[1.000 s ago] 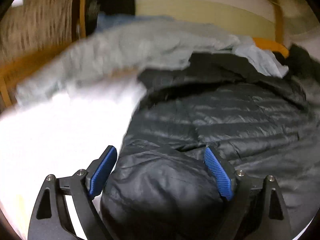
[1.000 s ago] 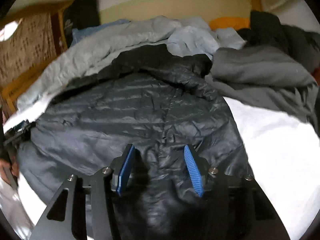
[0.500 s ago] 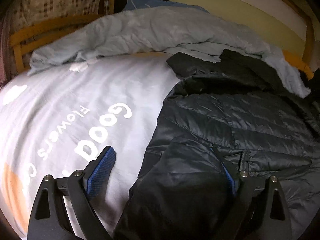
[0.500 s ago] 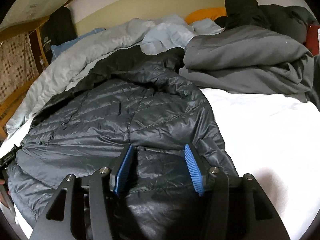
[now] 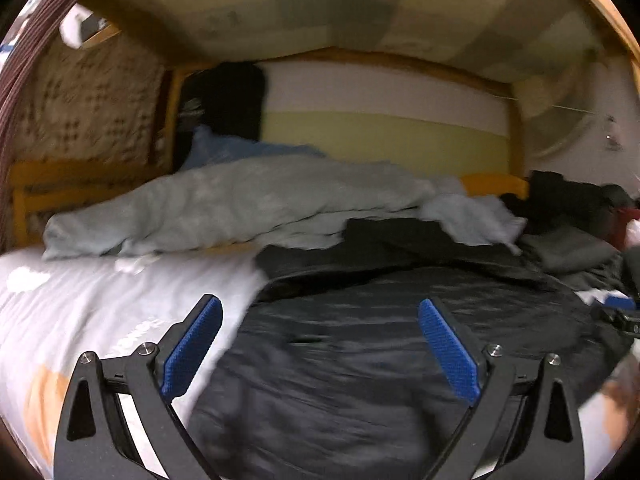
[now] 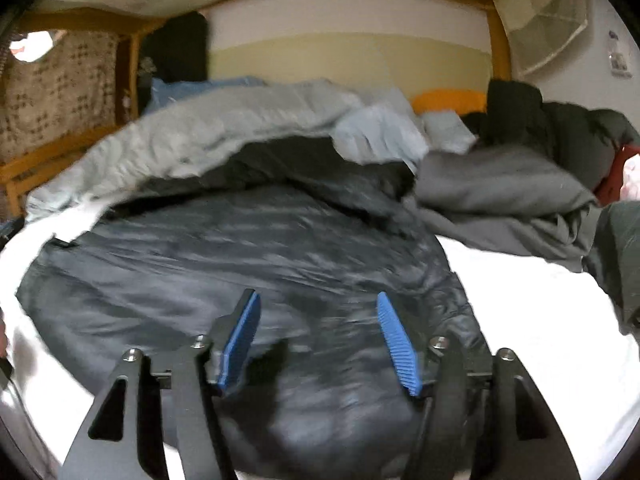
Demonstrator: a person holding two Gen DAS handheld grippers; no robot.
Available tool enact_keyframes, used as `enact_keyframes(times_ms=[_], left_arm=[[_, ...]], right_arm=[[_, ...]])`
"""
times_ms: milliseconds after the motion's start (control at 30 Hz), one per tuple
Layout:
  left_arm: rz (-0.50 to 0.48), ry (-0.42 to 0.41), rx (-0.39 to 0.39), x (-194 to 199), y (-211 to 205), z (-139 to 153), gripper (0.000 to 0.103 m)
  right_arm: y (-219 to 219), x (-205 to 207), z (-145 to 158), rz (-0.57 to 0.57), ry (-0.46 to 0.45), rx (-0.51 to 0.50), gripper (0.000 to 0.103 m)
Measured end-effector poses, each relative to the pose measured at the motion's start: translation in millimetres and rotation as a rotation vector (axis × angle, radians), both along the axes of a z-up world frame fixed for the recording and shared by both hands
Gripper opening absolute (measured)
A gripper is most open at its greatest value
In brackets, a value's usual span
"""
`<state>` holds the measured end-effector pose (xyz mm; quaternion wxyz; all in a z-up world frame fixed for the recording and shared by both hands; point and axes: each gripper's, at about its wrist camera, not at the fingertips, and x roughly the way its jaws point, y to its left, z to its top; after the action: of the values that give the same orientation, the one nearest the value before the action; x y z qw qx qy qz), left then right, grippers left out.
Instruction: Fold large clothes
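The dark puffer jacket (image 6: 248, 264) was spread on the bed beneath both opening tools, left tool (image 5: 320, 344) and right tool (image 6: 318, 336); nothing was pinched.

You have bare bed sheet (image 6: 520, 304) open on the right of the dark puffer jacket (image 6: 248, 264), and more printed sheet (image 5: 80, 312) clear on its left. Ahead, the crumpled pale duvet (image 5: 240, 204) blocks the far side. The grey garment pile (image 6: 504, 196) crowds the right rear, apparently touching the jacket's collar; blur prevents certainty. A wooden bed rail (image 5: 36, 196) closes the left.
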<state>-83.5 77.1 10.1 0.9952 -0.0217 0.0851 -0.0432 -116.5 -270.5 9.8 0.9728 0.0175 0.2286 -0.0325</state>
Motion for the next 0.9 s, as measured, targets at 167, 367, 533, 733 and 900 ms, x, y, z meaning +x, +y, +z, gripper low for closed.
enact_keyframes(times_ms=[167,367,533,733,900], left_arm=[[-0.133,-0.052,0.062,-29,-43,3,0.1],[-0.13,-0.044,0.128,-50,-62,0,0.103],[-0.08,0.02,0.156,-55,-65,-28,0.103],[-0.096,0.016,0.221,-60,-67,-45,0.103],[-0.101,0.096,0.376,-54,-73,-56,0.103]], right_arm=[[34,-43,20,-0.041,-0.097,-0.068,0.09],[47,-69,23,-0.006,-0.091,-0.118,0.092],[42,-77,9,-0.025,-0.075,-0.048,0.092],[45,-75,-17,-0.063,-0.075,-0.043,0.093],[49,-78,-39,-0.036,-0.034,-0.108,0.093]])
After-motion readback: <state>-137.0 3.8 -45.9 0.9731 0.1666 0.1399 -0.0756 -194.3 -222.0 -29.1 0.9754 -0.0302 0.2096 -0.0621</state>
